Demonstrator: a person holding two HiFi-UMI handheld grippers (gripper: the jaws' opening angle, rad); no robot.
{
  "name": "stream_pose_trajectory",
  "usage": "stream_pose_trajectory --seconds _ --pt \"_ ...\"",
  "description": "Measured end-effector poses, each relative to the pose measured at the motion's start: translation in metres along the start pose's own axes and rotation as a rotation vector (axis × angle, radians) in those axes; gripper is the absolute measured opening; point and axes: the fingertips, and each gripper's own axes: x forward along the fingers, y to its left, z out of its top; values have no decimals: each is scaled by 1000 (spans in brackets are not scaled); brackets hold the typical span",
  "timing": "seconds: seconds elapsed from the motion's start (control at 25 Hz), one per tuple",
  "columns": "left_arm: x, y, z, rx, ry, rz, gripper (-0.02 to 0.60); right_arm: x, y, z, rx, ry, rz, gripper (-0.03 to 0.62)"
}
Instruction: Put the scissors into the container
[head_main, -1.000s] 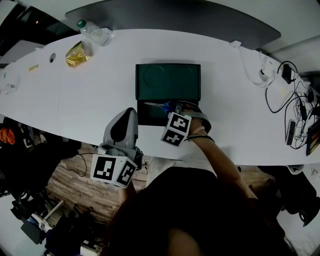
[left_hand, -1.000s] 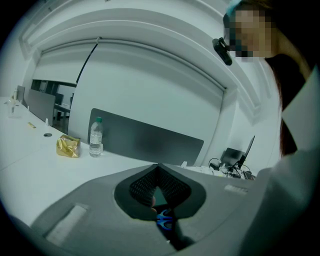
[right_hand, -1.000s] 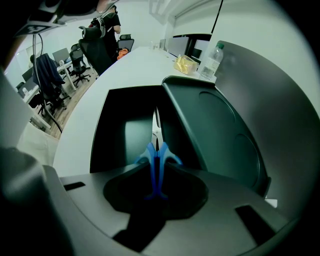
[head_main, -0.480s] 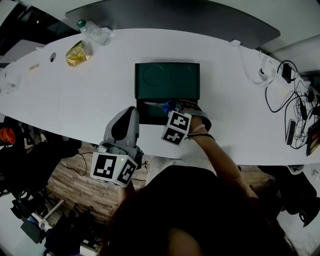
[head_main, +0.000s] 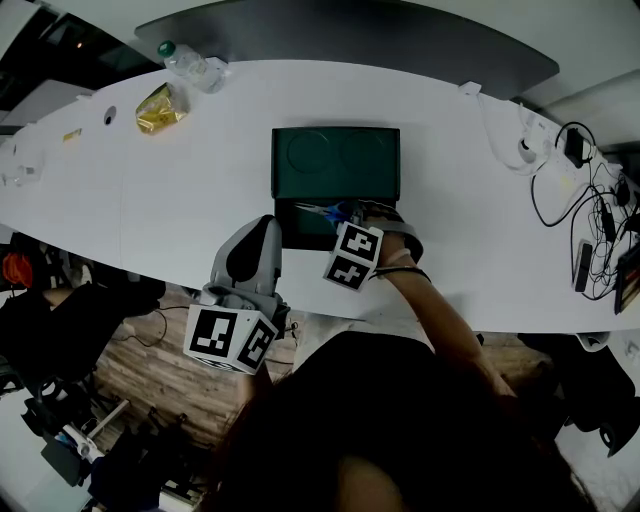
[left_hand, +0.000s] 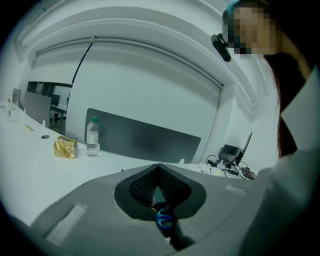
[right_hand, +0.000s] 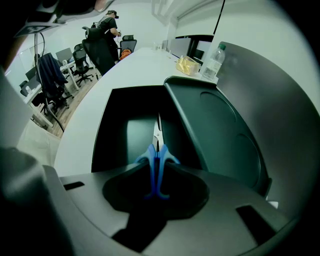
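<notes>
The long white table (head_main: 150, 200) fills the head view, and only that view shows its whole curve, with a tangle of cables (head_main: 590, 220) at its right end. A dark grey partition (left_hand: 145, 140) runs along its far edge, seen standing upright in the left gripper view. The dark green container (head_main: 300, 235) sits near the table's near edge with its lid open. From above the lid looks flat, with 2 round shapes pressed into it, while the right gripper view shows it raised at an angle beside the deep base.

The left gripper (head_main: 265, 222) rests low at the table's edge, just left of the container. Its own view shows the 2 jaws meeting at the tips with nothing between them. The right gripper (head_main: 352, 215) points steeply down over the container's base. Its tips are hidden from above by its marker cube, but its own view shows the jaws parted, having just been opening.

The scissors (right_hand: 156, 165) stand on edge with their blue handles between those jaws, a dark gap on each side, and their blades reach down into the base. From above only the blades and a bit of blue show.

A water bottle (head_main: 190, 65) and a gold packet (head_main: 158, 108) lie at the far left, well apart from the container.
</notes>
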Motion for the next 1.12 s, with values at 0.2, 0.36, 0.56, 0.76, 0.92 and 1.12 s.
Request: stream_pose_trajectory --seconds 0.2,0.36,0.56,0.76,0.92,1.12 --pt "-2 -1 0 1 0 2 12 2 2 -6 -20 20 6 114" --pt "-5 0 1 4 -2 6 12 -2 0 -5 -8 7 -2 114" --pt "-7 0 1 18 -9 6 12 -13 -4 0 37 -35 -18 104" --pt "-10 -3 4 25 -19 1 12 -31 -7 5 125 -104 -35 86" --pt "-17 -4 5 37 -31 -6 12 -54 -11 17 205 -193 -72 63" --pt "-24 -10 9 58 -47 -33 12 -84 -22 30 293 -300 -143 32"
